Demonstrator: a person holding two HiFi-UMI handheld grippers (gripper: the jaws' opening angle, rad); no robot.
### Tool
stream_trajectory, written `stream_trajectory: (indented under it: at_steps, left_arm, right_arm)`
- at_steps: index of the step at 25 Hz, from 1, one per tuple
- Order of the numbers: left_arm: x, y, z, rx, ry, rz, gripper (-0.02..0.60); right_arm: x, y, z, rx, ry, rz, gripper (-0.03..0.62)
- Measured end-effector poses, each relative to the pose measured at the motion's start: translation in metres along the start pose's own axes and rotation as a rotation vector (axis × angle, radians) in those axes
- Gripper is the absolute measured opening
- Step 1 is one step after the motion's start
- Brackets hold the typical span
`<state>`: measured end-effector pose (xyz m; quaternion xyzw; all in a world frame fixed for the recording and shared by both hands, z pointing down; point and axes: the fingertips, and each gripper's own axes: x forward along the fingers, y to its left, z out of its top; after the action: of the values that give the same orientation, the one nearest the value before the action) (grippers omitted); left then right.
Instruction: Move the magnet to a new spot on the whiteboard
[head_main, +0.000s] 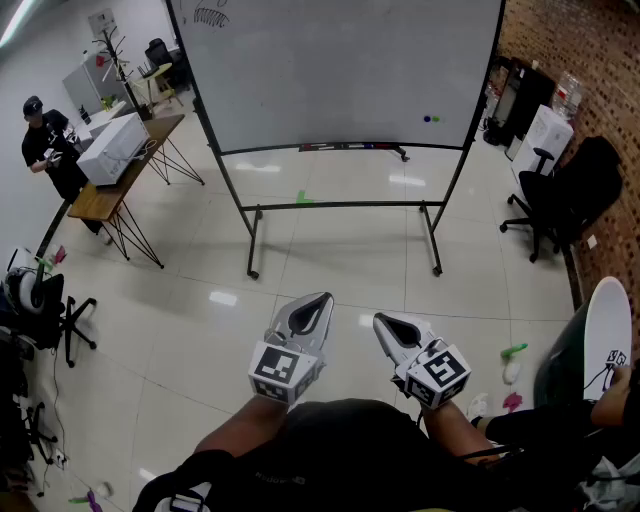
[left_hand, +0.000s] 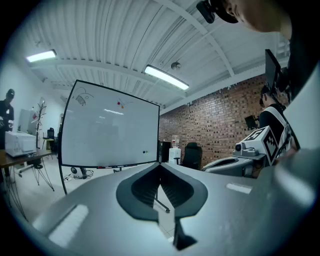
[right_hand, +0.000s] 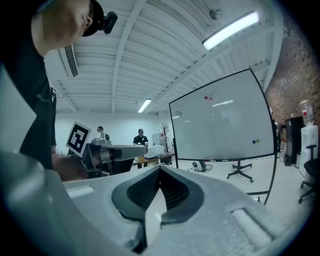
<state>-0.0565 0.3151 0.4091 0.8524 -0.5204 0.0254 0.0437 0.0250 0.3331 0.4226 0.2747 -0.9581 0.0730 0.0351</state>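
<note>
Facing the whiteboard (head_main: 340, 70) and its magnets (head_main: 431, 119) from well back, left gripper (head_main: 322, 298) and right gripper (head_main: 381, 320) are clenched empty.

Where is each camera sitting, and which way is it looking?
Head view: on the person's head, looking steeply down at the floor, whiteboard, left gripper and right gripper; forearms show.
Left gripper view: rides the left gripper, looks along its shut jaws toward the whiteboard; right gripper shows at right.
Right gripper view: rides the right gripper, faces the whiteboard; left gripper shows at left.
Shared: all see the whiteboard's two small magnets.
</note>
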Motion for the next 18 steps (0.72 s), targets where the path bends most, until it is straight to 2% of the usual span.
stream_trajectory:
  at_steps: [9, 18]
  left_arm:
    - [0.029, -0.039, 0.013, 0.010, -0.005, 0.020, 0.017]
    - [0.073, -0.092, 0.007, 0.018, 0.024, 0.024, 0.017]
  right_arm:
    - [-0.037, -0.041, 0.001, 0.022, -0.027, -0.005, 0.006]
    - [-0.089, -0.099, -0.005, 0.045, -0.031, -0.024, 0.006]
